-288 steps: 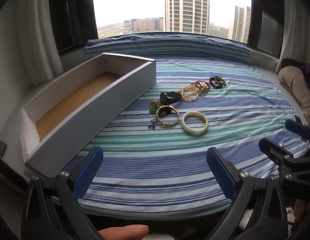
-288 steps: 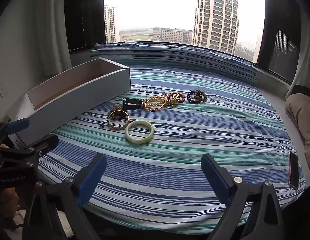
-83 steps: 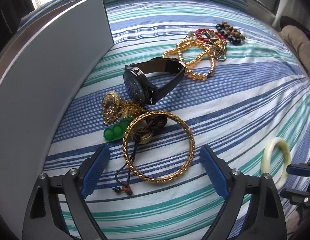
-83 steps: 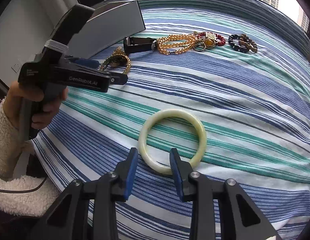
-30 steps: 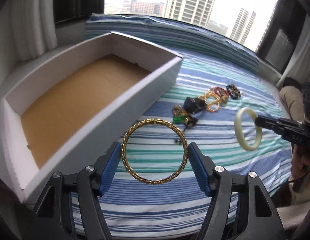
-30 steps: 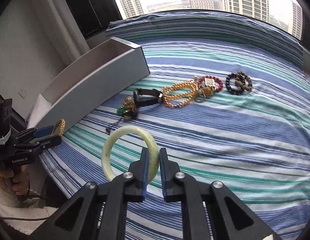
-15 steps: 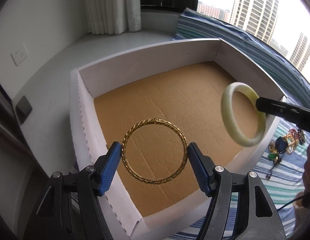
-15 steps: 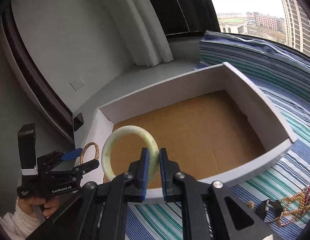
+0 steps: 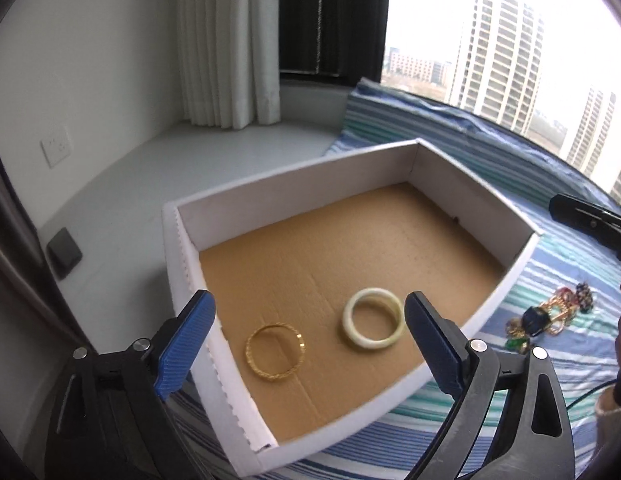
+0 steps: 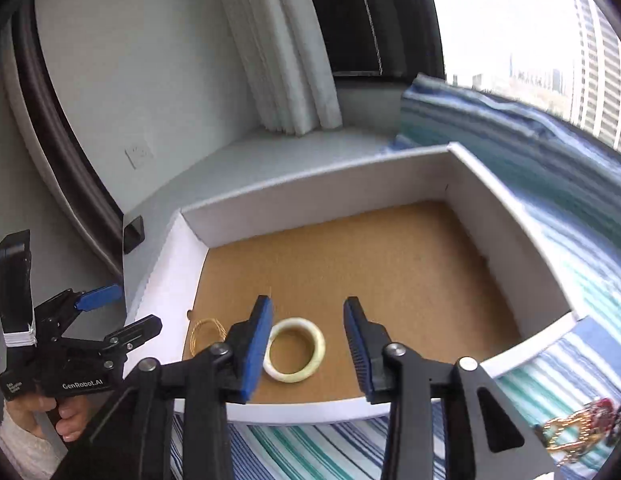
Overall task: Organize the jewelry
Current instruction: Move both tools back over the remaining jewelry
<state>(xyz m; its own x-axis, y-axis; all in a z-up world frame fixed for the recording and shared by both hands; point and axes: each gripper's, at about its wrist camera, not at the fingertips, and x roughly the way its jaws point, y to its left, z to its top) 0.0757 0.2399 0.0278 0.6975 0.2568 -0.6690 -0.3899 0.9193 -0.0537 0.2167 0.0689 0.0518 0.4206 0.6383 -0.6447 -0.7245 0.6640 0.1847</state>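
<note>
A gold twisted bangle (image 9: 275,352) and a pale jade bangle (image 9: 373,324) lie flat, side by side and apart, on the brown floor of the white cardboard box (image 9: 294,182), near its near-left corner.

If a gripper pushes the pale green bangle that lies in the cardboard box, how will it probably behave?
The pale green stone-like bangle looks thick and rigid, so it would probably slide whole, not bend. Its glossy surface may slip between pads. Lying flat on the white box's brown cardboard floor, it should not roll, but could bump the twisted gold bangle beside it.
</note>
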